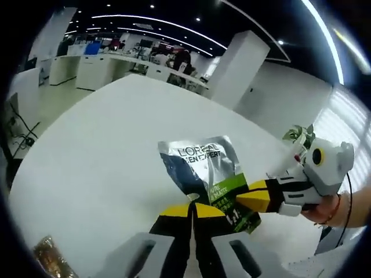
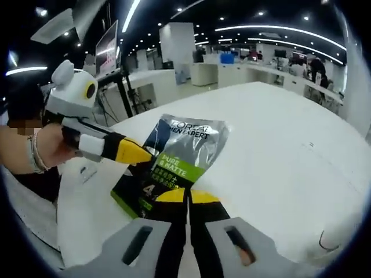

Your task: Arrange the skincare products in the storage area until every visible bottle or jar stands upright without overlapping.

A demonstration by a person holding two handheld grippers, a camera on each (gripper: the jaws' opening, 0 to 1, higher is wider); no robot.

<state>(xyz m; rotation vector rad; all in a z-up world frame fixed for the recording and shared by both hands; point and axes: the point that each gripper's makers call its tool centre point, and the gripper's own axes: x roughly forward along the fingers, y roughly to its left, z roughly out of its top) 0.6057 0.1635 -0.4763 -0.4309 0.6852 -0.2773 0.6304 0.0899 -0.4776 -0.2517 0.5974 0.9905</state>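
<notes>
The L'Oréal pouch (image 1: 206,174) is lifted above the white table (image 1: 98,174), stretched between both tools. The left gripper (image 1: 193,213) is clenched on its lower edge; the right gripper (image 2: 186,198) pinches the opposite edge, probably to steady it for standing upright.

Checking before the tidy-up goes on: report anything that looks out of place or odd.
The silver and green sachet is held up off the white table by both the left gripper and the right gripper, pinched at its lower edge, its foil creased.
</notes>
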